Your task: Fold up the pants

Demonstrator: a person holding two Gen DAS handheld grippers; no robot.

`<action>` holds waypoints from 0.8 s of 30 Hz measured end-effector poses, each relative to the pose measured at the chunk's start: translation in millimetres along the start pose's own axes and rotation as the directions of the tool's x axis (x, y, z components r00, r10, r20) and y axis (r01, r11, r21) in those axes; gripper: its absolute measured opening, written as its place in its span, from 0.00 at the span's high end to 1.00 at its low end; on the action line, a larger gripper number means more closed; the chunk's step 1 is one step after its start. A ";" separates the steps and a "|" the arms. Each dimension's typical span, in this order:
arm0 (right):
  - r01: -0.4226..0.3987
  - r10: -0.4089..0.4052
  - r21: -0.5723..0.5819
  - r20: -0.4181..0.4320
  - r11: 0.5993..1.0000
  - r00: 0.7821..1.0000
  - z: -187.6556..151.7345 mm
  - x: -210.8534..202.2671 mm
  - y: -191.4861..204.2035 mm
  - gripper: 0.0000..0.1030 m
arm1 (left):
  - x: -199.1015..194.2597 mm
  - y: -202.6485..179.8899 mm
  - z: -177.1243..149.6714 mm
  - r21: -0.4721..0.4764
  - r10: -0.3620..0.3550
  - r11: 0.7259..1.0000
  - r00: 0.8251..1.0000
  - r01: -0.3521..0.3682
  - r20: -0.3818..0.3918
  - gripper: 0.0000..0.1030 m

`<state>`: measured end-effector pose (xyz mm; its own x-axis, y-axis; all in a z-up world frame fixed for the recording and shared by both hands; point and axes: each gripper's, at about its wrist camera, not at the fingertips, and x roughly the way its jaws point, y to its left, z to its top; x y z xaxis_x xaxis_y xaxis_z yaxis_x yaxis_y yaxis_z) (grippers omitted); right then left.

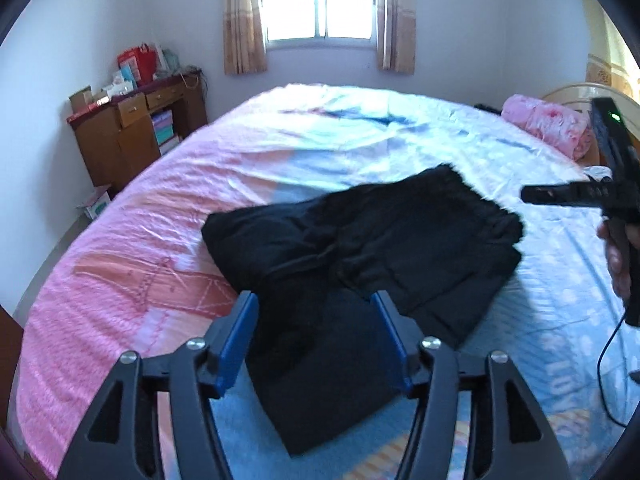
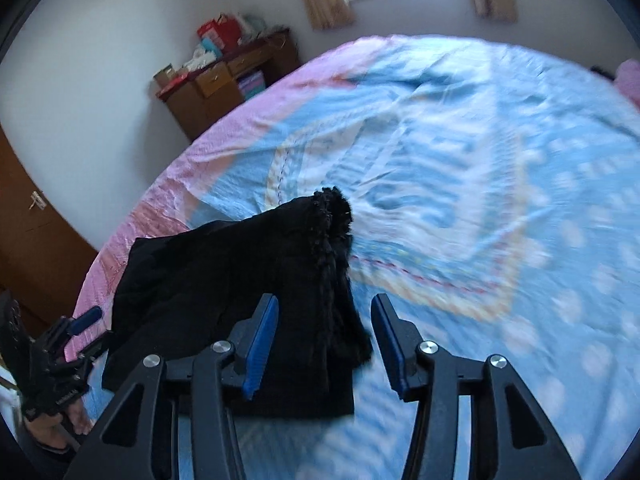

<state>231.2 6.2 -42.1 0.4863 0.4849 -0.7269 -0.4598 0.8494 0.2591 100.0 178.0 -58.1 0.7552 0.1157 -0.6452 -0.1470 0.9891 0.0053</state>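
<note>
Bedroom with a curtained window (image 1: 320, 4) and a wooden desk (image 1: 136, 136) against the far wall; a wide bed (image 1: 120, 240) under a pink-and-blue patterned sheet serves as my work surface. Black pants (image 1: 360, 248) lie on the sheet near its front edge, bunched into an uneven heap with a fuzzy or frayed-looking edge (image 2: 334, 216) turned toward the far side of the bed. My left gripper (image 1: 316, 340) hovers just above the near end of the cloth, its blue-padded fingers (image 1: 236, 344) spread apart and holding nothing. My right gripper (image 2: 324, 340) likewise stands with its jaws apart over the right-hand edge of the pile, clamped on nothing; in the left view its body shows at the right margin, in my hand (image 1: 618, 256). Judging by the soft creases and slumped layers, I take the fabric to be light, limp and non-fragile: it should drape and sag from any single hold, and stacked layers may slide over one another. I judge the best holds to be two spaced points on one edge, such as the waistband corners or hems, each pinching all layers together. Which end is the waistband I cannot tell.
</note>
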 end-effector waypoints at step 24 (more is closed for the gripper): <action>0.215 -0.197 -0.030 0.295 0.976 0.935 -139.2 -195.7 69.1 0.42 | -104.0 -53.5 -17.7 0.010 -0.073 0.997 0.988 0.073 0.137 0.24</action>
<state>0.8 -59.1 29.4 0.7645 0.3471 -0.5432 -0.3660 0.9274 0.0775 18.0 111.5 -4.7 0.8440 0.0543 -0.5335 -0.0853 0.9958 -0.0337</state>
